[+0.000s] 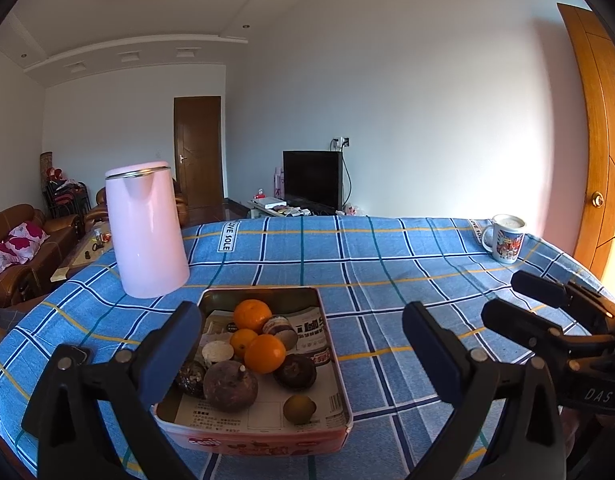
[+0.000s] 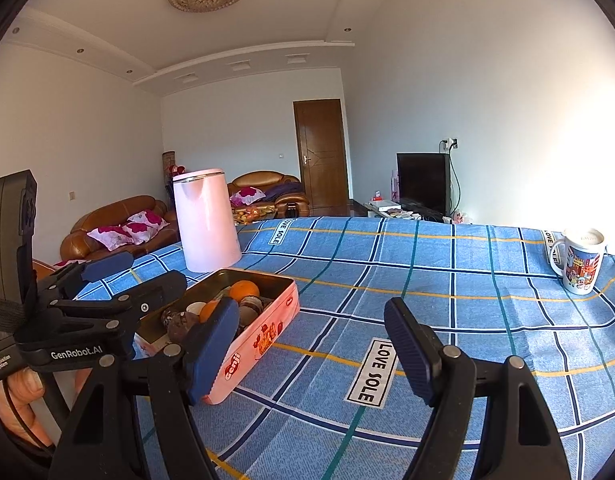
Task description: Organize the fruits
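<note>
All fruits (image 1: 263, 350) lie inside the pink tin (image 1: 267, 438) on the worktop (image 1: 387, 264). Your left tool (image 1: 303, 354) and right tool (image 2: 307, 350) stand wide open, holding nothing. This fits either unsorted or finished; confirm before reaching.

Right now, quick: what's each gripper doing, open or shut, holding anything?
Left gripper: open, holding nothing, poised over the tin of fruit.
Right gripper: open, holding nothing, over bare tablecloth beside the tin.
</note>
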Tool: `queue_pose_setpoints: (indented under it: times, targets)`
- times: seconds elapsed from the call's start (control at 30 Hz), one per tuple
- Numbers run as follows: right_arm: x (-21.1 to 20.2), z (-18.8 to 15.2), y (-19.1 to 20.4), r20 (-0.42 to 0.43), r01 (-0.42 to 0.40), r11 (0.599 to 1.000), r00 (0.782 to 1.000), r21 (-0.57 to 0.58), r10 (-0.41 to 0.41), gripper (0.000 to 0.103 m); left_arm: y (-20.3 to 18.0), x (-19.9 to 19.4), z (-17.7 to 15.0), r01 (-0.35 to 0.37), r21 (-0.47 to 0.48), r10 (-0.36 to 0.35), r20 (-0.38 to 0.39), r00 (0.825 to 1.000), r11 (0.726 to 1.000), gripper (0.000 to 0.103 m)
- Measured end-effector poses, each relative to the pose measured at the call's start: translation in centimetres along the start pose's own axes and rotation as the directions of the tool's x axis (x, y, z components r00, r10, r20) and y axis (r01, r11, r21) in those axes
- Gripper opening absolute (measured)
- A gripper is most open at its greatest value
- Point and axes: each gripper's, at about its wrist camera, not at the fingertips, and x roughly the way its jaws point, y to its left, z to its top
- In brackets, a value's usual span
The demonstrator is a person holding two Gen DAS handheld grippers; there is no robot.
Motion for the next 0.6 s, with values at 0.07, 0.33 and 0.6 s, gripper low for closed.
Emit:
queue_pose_setpoints:
  times: [0.07,0.33,0.6]
  targets:
    - [-0.01,-0.02,-0.01,-0.001,0.0,1.0,1.0,-0.001,0.0,0.076,0.01,0.01,0.0,0.0,0.001,0.0,0.0,1.0,1.0,0.103]
    - [0.03,-0.18,0.06,-0.007,0.0,1.0,1.0,-0.001,0.0,0.077,-0.02,0.16,-0.11,0.0,0.004,0.0,-0.004,1.0,1.0,0.103]
    - [0.37,-0.33,-0.41,-0.02,0.014,1.0,1.0,0.001,-0.014,0.077,-0.05,0.14,-0.28,0.001,0.008,-0.001,-0.006,1.0,1.0,0.103]
